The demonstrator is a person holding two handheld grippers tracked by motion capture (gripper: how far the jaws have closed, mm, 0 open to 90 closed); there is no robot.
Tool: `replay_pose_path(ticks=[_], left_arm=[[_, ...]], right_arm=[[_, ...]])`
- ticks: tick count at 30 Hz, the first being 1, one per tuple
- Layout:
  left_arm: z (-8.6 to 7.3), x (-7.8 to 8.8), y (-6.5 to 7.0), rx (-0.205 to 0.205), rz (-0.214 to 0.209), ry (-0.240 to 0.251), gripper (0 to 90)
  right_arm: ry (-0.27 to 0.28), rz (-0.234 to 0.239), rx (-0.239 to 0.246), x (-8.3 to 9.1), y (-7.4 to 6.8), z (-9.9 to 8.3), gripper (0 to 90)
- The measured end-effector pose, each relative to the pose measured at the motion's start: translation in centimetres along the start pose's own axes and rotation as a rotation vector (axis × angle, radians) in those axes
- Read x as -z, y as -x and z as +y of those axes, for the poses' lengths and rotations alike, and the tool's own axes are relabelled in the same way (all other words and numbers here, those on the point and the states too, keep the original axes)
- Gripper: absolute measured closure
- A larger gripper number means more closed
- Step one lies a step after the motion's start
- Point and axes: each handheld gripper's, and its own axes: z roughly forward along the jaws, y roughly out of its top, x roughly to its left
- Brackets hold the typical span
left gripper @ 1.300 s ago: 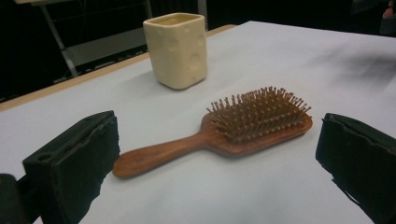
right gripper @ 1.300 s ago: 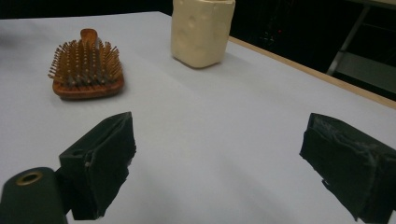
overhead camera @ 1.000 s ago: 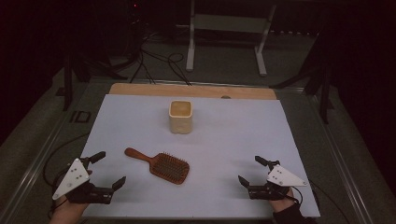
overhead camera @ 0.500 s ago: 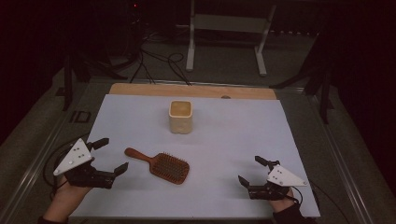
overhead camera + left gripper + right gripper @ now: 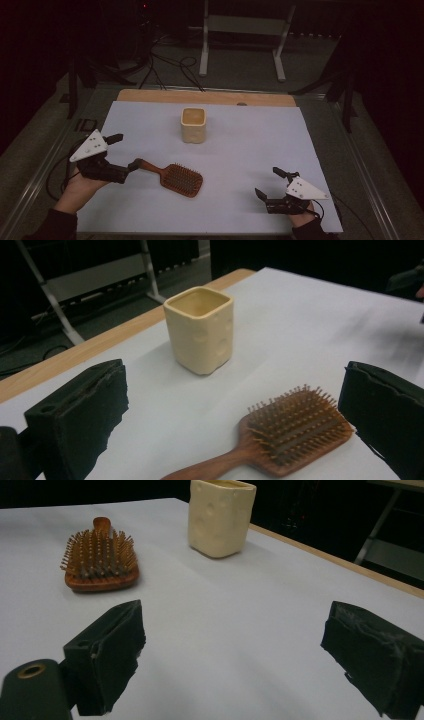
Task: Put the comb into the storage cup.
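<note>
A brown wooden hairbrush lies bristles-up on the white table cover, its handle pointing left. A cream square cup stands upright behind it. My left gripper is open at the handle's end, its near jaw right beside the handle tip. In the left gripper view the hairbrush lies between the wide-apart jaws, with the cup beyond it. My right gripper rests open at the front right, nothing between its jaws. In the right gripper view the hairbrush and the cup are farther off.
A bare wooden strip runs along the table's far edge. Behind it stand a metal stand and loose cables on a dark floor. Metal rails flank the table.
My left gripper has moved forward and to the right, up to the end of the hairbrush handle. The right gripper, the hairbrush and the cup have stayed put.
</note>
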Motion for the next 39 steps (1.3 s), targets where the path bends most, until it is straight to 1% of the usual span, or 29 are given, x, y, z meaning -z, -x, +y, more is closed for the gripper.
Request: replay_pose_path(ticks=[1,2,4,5,7,10,16,20,21,22,25,26,27,28,29,30,31,32,33,35,37,39], left_arm=[[0.1,-0.2,-0.1,0.004,-0.003,-0.002,0.0],[0.2,-0.4,-0.3,0.000,0.006,-0.008,0.0],[0.3,-0.9,-0.6,-0.001,-0.001,-0.013,0.0],[0.3,-1.1,-0.7,-0.002,0.006,-0.016,0.0],[0.3,-1.5,-1.1,0.001,0.003,-0.022,0.0],[0.3,-2.2,-1.5,-0.001,0.010,-0.032,0.0],[-0.3,-3.8,-2.1,0.002,0.011,-0.071,1.3],[-0.9,-4.7,-2.7,0.011,0.001,-0.095,4.7],[-1.0,-4.9,-2.9,0.009,-0.003,-0.099,6.7],[-1.2,-5.1,-3.0,0.008,0.005,-0.101,9.2],[-1.6,-5.6,-3.3,0.019,-0.002,-0.114,14.1],[-1.7,-5.8,-3.4,0.020,-0.002,-0.121,14.9],[-1.8,-5.9,-3.5,0.021,0.007,-0.127,15.2],[-2.0,-6.0,-3.7,0.025,0.004,-0.132,16.2],[-2.0,-6.1,-3.8,0.020,0.015,-0.143,17.8],[-2.1,-6.3,-3.9,0.021,0.016,-0.149,18.2],[-2.2,-6.4,-4.0,0.019,0.015,-0.152,20.4],[-2.3,-6.5,-4.1,0.015,0.027,-0.159,22.3],[-2.4,-6.7,-4.2,0.021,0.020,-0.165,25.7],[-2.7,-7.0,-4.4,0.031,0.023,-0.184,28.6],[-3.0,-7.3,-4.7,0.026,0.029,-0.204,32.3],[-3.3,-7.6,-4.8,0.038,0.034,-0.211,37.9]], right_arm=[[0.000,0.002,-0.001,0.0,0.0,0.0,9.2],[0.000,0.002,-0.001,0.0,0.0,0.0,9.2],[0.002,0.001,0.001,0.0,0.0,0.0,9.3],[0.000,0.000,0.003,0.0,0.0,0.0,9.2],[0.002,0.002,-0.002,0.0,0.0,0.0,9.2],[0.004,0.002,0.000,0.0,0.0,0.0,9.2],[0.002,0.006,0.002,0.0,0.0,0.0,9.2],[0.003,0.006,0.000,0.0,-0.1,0.0,9.2],[0.002,0.006,0.002,0.0,-0.1,0.0,9.2],[0.002,0.007,0.001,0.0,0.0,0.0,9.2],[0.002,0.008,-0.002,0.0,-0.1,0.0,9.3],[0.002,0.007,0.001,0.0,-0.1,0.0,9.3],[0.002,0.007,0.001,0.0,-0.1,0.0,9.3],[0.002,0.009,0.000,0.0,0.0,0.0,9.3],[0.001,0.010,-0.002,0.0,-0.1,0.0,9.3],[0.002,0.009,0.000,0.0,-0.1,0.0,9.3],[0.002,0.009,0.001,0.0,-0.1,0.0,9.3],[0.002,0.009,0.002,0.0,-0.1,0.0,9.3],[0.001,0.011,0.000,-0.1,-0.1,0.0,9.3],[0.001,0.012,-0.002,-0.1,-0.1,0.0,9.3],[0.002,0.011,0.002,0.0,-0.1,0.0,9.3],[0.001,0.014,-0.003,-0.1,-0.1,0.0,9.3]])
